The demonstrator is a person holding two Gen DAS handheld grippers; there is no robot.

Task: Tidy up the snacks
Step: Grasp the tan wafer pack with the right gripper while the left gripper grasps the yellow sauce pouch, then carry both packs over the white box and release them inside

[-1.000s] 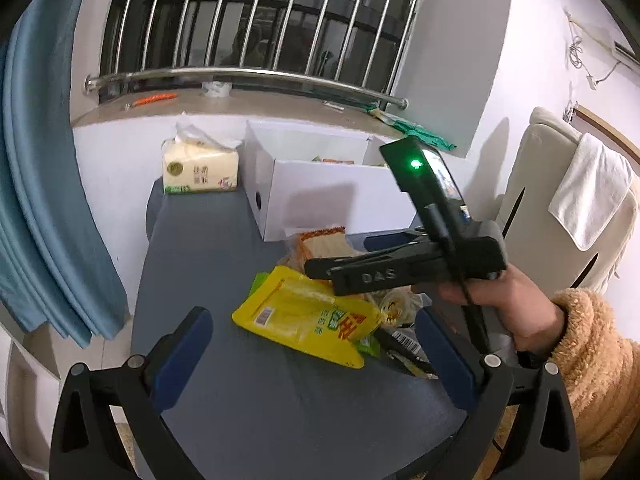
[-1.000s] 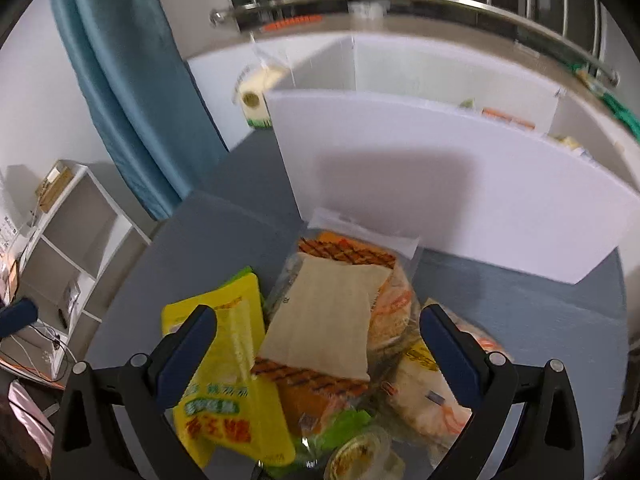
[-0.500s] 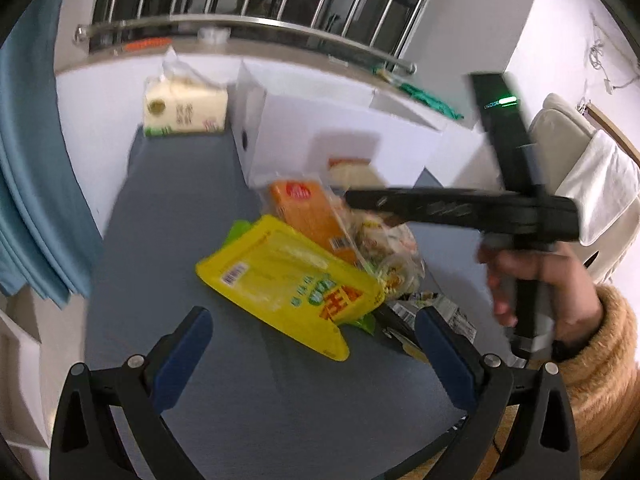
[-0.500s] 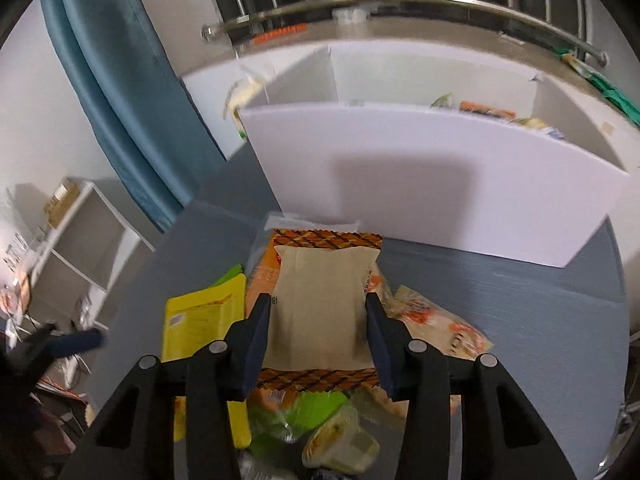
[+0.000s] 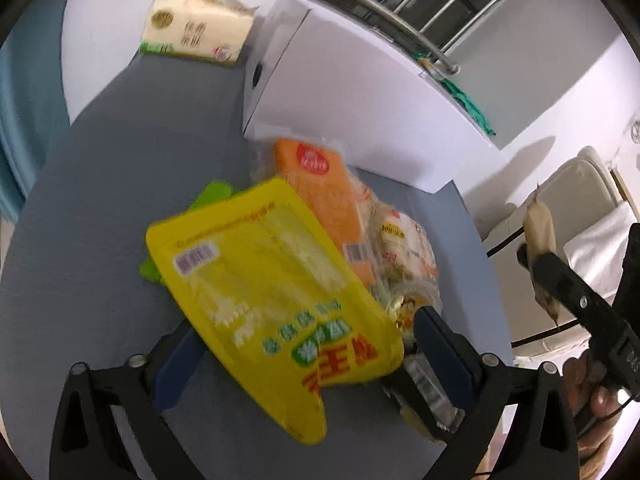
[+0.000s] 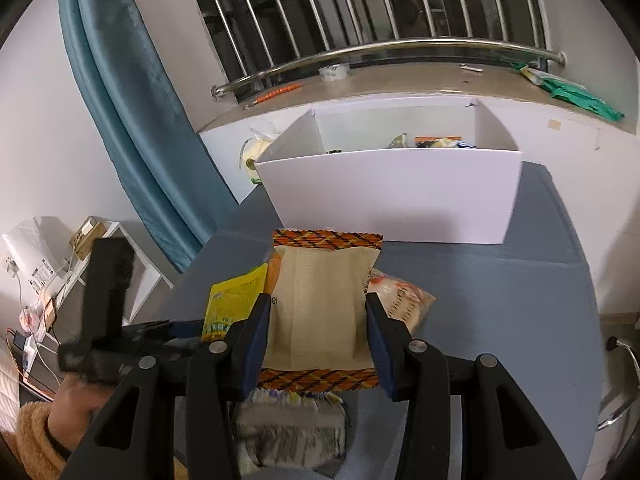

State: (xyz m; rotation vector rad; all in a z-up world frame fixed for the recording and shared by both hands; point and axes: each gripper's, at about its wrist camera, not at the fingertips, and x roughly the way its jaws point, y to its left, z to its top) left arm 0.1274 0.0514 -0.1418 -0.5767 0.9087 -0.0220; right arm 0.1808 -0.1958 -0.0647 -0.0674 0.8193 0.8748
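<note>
1. The right gripper (image 6: 318, 336) is clenched on a flat beige snack packet with orange-and-brown plaid ends (image 6: 322, 312), one blue pad on each long edge, so the packet rides flat between the fingers, clear of the heap.
2. Straight ahead of it, at the far side of the grey tabletop (image 6: 500, 300), stands the open white cardboard box (image 6: 392, 196). A few wrappers already peek over its rim, so it looks like the collecting spot, and the carried packet seems bound there.
3. The left gripper (image 5: 304, 356) is tipped down over the pile and its jaws are closing, with the near end of a big glossy yellow pouch with green and red lettering (image 5: 264, 280) between them. The pads do not yet appear to press on it.
4. That pouch lies on top, overlapping an orange clear-film packet (image 5: 328, 204) and a small green wrapper (image 5: 212, 196), so it is likely the easiest next pick.
5. Paler crinkly bags (image 5: 404, 244) crowd the right side of the heap, touching the orange packet.
6. A soft tissue pack (image 5: 196, 32) sits at the far left beside the box, apart from the snacks.
</note>
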